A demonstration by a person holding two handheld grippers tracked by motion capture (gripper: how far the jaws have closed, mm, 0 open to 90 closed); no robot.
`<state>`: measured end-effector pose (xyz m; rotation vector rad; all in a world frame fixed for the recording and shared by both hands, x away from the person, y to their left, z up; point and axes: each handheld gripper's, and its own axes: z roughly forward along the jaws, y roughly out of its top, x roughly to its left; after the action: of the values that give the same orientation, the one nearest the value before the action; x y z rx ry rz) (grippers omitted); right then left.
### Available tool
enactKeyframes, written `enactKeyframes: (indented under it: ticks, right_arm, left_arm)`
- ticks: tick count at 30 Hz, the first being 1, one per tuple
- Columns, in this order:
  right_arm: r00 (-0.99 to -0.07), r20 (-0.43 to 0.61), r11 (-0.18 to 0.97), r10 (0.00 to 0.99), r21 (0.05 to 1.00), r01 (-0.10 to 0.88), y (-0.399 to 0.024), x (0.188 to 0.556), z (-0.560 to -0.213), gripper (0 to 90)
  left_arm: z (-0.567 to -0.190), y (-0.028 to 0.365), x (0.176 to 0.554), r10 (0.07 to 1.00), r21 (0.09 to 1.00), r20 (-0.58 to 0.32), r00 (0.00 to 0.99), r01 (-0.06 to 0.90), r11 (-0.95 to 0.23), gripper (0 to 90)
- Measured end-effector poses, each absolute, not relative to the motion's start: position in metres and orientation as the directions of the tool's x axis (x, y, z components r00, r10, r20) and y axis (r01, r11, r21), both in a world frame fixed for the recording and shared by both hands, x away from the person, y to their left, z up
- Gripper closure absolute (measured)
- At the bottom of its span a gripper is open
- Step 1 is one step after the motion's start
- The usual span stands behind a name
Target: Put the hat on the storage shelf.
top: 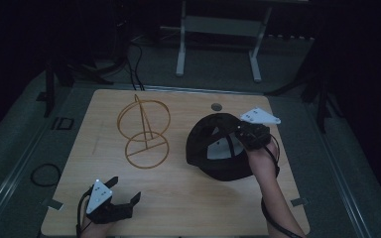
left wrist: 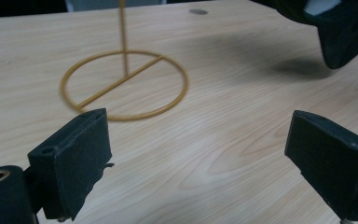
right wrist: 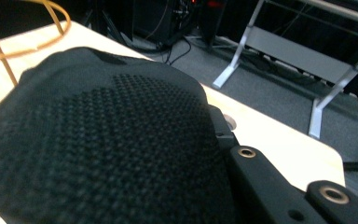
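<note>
A black cap [top: 217, 166] hangs just above the right half of the wooden table [top: 193, 203], its white lining facing up. My right gripper [top: 239, 135] is shut on the cap's rim from the right. In the right gripper view the cap's mesh [right wrist: 112, 130] covers the jaws. Left of the cap stands a gold wire stand [top: 142, 124] with a ring base, a post and an upper ring. Near the table's front left corner my left gripper [top: 126, 188] is open, and nothing lies between its jaws [left wrist: 196, 149]. They face the stand's base [left wrist: 123, 42] and the cap [left wrist: 345, 32].
A small round grommet [top: 217, 106] sits in the table near its far edge. Beyond the table stands a grey metal frame [top: 218, 25] on grey floor. Cables run across the floor, with a loop [top: 44, 174] to the table's left.
</note>
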<state>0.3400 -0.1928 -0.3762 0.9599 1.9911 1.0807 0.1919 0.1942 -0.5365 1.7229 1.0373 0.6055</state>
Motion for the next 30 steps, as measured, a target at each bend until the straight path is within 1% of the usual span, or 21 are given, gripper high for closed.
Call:
enactKeyframes:
  ticks: [3,5,12,17,25,30]
  right_arm:
    - [-0.512,-0.205,0.378,0.834,0.889,0.259,-0.193,0.333,-0.366,89.6]
    - [-0.517,-0.207,0.374,0.831,0.895,0.243,-0.193,0.328,-0.36,89.6]
    - [-0.534,-0.227,0.38,0.814,0.904,0.195,-0.187,0.315,-0.345,89.6]
    - [-0.55,-0.225,0.374,0.804,0.911,0.175,-0.185,0.306,-0.343,89.6]
    - [-0.572,-0.209,0.361,0.793,0.918,0.165,-0.186,0.298,-0.347,89.6]
    - [-0.586,-0.203,0.36,0.784,0.918,0.164,-0.186,0.296,-0.35,89.6]
  left_arm:
    - [-0.53,0.185,0.193,0.835,0.924,-0.123,0.536,0.368,-0.1,8.0]
    - [-0.525,0.18,0.194,0.828,0.929,-0.132,0.545,0.359,-0.089,10.8]
    - [-0.499,0.149,0.203,0.775,0.94,-0.094,0.625,0.312,-0.138,12.0]
    - [-0.486,0.127,0.213,0.756,0.946,-0.072,0.651,0.286,-0.156,12.0]
    - [-0.471,0.096,0.232,0.725,0.952,-0.064,0.686,0.259,-0.161,12.0]
    - [-0.456,0.081,0.244,0.721,0.959,-0.03,0.692,0.224,-0.174,13.1]
